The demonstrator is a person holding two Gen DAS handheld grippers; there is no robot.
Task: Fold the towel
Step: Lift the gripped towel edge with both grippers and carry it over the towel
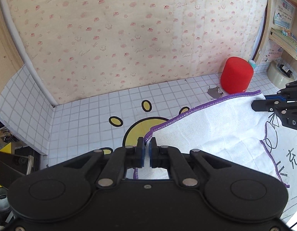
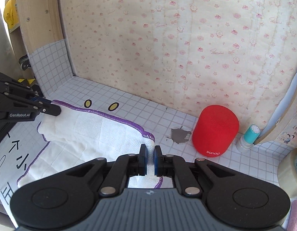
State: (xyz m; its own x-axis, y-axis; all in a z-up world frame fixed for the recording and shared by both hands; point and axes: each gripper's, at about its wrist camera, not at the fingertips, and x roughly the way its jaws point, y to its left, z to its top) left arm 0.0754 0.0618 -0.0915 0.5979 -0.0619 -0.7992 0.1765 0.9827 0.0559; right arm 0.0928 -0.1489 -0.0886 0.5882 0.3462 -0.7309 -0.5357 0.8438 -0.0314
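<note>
We count one white towel (image 2: 102, 134) with purple edging, two black grippers, the left gripper (image 1: 148, 144) and the right gripper (image 2: 150, 150), one red speaker (image 2: 216, 130), one small teal-capped bottle (image 2: 248, 136), one roll of tape (image 1: 279, 75), and two yellow ovals (image 2: 100, 105) printed on the tiled mat (image 2: 129, 105).

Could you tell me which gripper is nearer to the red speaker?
Right. The right gripper, shut on a towel corner, sits just beside the speaker. The left gripper grips the opposite corner, a towel's width farther off.
</note>
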